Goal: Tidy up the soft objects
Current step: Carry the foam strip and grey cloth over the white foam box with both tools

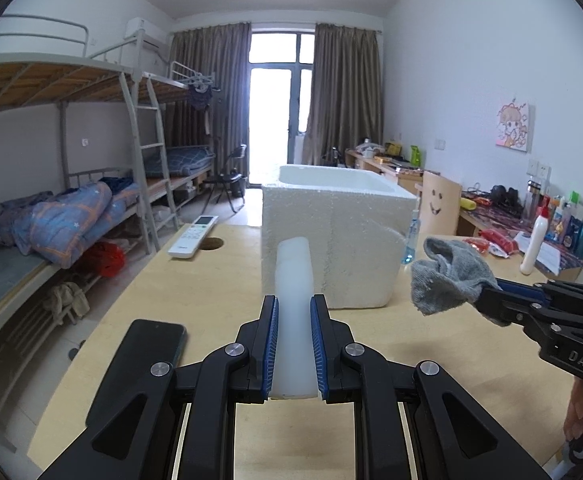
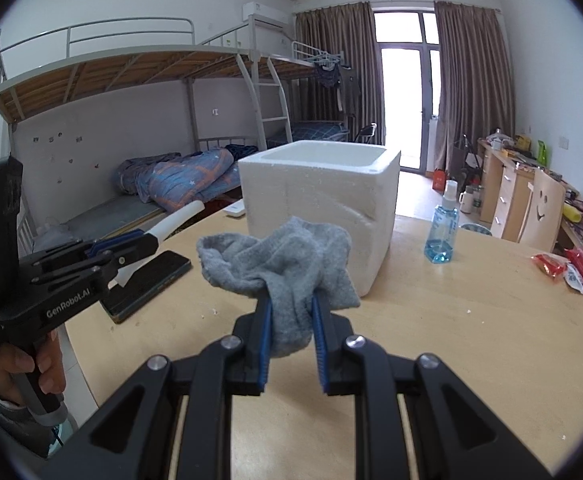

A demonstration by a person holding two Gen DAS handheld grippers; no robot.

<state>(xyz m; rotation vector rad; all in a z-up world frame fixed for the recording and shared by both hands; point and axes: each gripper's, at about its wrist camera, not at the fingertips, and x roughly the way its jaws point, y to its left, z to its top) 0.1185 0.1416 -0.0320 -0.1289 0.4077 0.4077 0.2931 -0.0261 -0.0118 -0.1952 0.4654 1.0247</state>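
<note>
My left gripper (image 1: 294, 306) is shut on a white foam strip (image 1: 294, 280) and holds it above the wooden table, pointing at the white foam box (image 1: 331, 232). It also shows at the left of the right wrist view (image 2: 147, 240), the strip (image 2: 175, 218) sticking out of it. My right gripper (image 2: 291, 304) is shut on a grey sock (image 2: 283, 264), held above the table in front of the foam box (image 2: 319, 200). In the left wrist view the right gripper (image 1: 487, 300) holds the sock (image 1: 447, 280) to the right of the box.
A black phone (image 1: 147, 356) (image 2: 147, 280) lies on the table (image 1: 211, 288) at the left. A white remote (image 1: 193, 236) lies near a round table hole. A blue spray bottle (image 2: 441, 228) stands right of the box. Red snack packs (image 2: 571, 268) and a white bottle (image 1: 535, 240) are at the right.
</note>
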